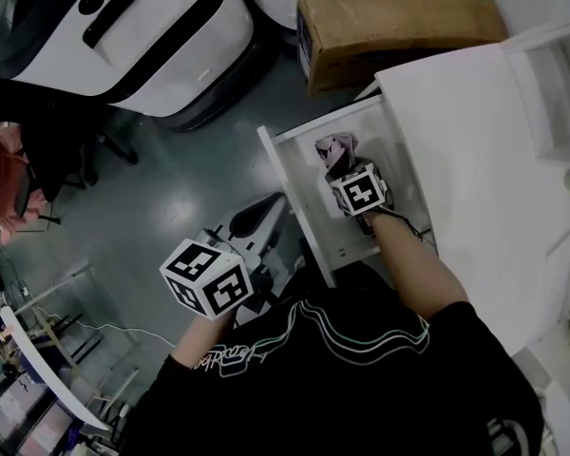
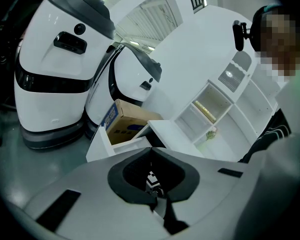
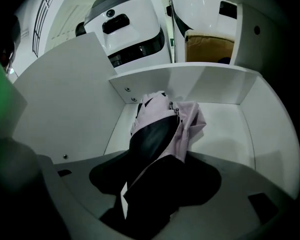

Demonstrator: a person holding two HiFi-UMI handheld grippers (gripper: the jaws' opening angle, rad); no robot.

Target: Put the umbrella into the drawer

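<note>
- The right gripper [image 3: 149,186] is clenched on the folded umbrella [image 3: 162,126], which sits inside the open drawer [image 3: 270,129] and points toward its far wall.
- Best to lower it flat onto the drawer floor before letting go.
- The left gripper [image 2: 151,151] is closed on nothing, off to the left.

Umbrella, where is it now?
The umbrella is inside the open white drawer, gripped by the right tongs, just right of centre in the head view.

Folded pink-and-black umbrella [image 3: 160,129] sits inside the open white drawer [image 3: 190,86], its fabric loosely bunched
</note>
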